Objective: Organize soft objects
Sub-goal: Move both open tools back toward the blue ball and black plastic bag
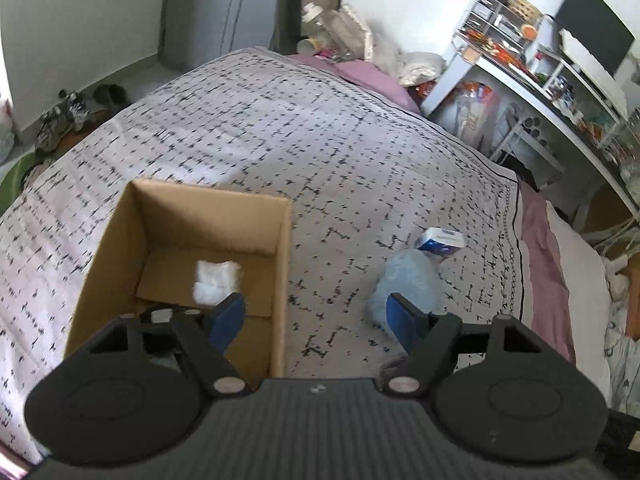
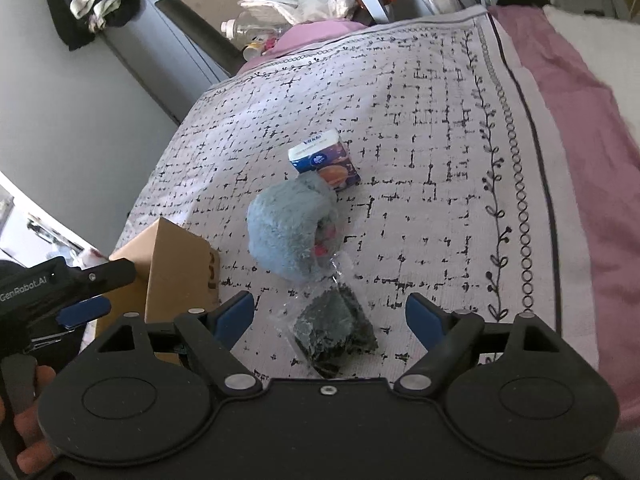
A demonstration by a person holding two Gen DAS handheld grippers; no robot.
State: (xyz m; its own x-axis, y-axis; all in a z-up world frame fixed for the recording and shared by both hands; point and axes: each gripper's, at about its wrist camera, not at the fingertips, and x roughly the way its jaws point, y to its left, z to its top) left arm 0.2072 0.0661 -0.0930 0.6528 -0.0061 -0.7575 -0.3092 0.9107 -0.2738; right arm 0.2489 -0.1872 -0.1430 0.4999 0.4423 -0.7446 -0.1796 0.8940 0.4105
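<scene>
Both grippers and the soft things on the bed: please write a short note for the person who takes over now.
Left gripper: open, empty, over the edge of the cardboard box.
Right gripper: open, empty, dark item in clear bag lies on the bed between its fingers, not gripped.
Done: white soft item is in the box.
Left: the bagged item, blue fluffy item and tissue pack, all on the bedspread.

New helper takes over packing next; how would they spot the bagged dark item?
On the patterned bedspread, right of the cardboard box, sits a fluffy blue plush. Just nearer the right gripper lies the dark item: the only thing in clear plastic.
</scene>
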